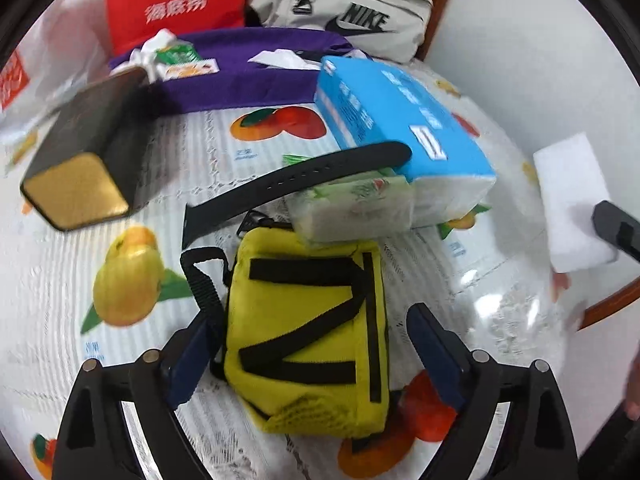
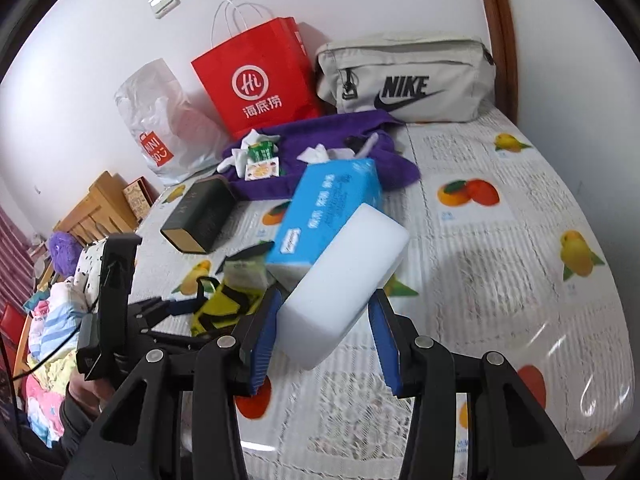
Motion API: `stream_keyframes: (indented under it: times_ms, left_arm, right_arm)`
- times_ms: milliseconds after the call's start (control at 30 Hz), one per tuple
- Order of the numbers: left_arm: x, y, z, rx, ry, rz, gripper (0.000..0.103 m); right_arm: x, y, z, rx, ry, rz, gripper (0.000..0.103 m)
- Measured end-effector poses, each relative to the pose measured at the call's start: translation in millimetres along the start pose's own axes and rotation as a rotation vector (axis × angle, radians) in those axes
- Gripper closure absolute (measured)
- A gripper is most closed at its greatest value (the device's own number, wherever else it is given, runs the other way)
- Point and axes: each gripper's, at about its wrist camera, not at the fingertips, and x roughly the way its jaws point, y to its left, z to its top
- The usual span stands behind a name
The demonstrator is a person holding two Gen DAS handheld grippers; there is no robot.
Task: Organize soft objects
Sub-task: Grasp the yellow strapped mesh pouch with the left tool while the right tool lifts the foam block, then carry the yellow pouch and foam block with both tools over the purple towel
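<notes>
A yellow pouch (image 1: pixel 308 344) with black straps lies on the fruit-print tablecloth (image 1: pixel 132 312), between the fingers of my left gripper (image 1: pixel 316 356), which is open around it with gaps on both sides. My right gripper (image 2: pixel 328 332) is shut on a white foam block (image 2: pixel 344 284) and holds it above the table; the block also shows at the right of the left wrist view (image 1: pixel 576 208). A blue tissue pack (image 1: pixel 400 132) and a small green-white tissue pack (image 1: pixel 356 208) lie just beyond the pouch. The pouch is partly seen in the right wrist view (image 2: pixel 224 308).
A black strap (image 1: pixel 296 184) lies by the tissue packs. A black-and-gold box (image 1: pixel 88 152) sits at left. A purple cloth (image 2: pixel 320 152) with small packets, a red paper bag (image 2: pixel 260 76), a grey Nike bag (image 2: pixel 404 80) and a clear plastic bag (image 2: pixel 160 128) stand by the wall.
</notes>
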Motion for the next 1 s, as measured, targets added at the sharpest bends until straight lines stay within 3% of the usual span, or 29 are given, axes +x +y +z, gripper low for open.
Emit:
stream_keyframes:
  times_ms: [67, 133, 233, 333, 733, 1000]
  left_arm:
    - [2.7, -6.4, -0.9, 0.034, -0.003, 0.054, 0.013]
    - [2.3, -9.5, -1.1, 0.048, -0.016, 0.095, 0.024]
    - [-6.0, -1.6, -1.7, 0.021, -0.027, 0.066, 0.037]
    - [-16.3, 8.6, -8.0, -0.007, -0.028, 0.059, 0.041]
    - [-59.2, 79.1, -40.5, -0.203, -0.08, 0.14, 0.044]
    - [-67.8, 101.6, -31.5, -0.258, -0.079, 0.123, 0.044]
  right_arm:
    - [3.9, -1.8, -5.7, 0.0, 0.018, 0.003, 0.058]
    - [8.7, -0.4, -11.6, -0.007, 0.039, 0.015, 0.058]
    - [16.8, 6.2, -20.0, -0.024, 0.072, 0.05, 0.058]
    - [24.3, 15.7, -27.7, -0.056, 0.098, 0.07, 0.058]
    - [57.1, 34.2, -39.1, -0.094, 0.195, 0.079, 0.057]
    - [59.1, 40.9, -32.1, -0.102, 0.228, 0.069, 0.057]
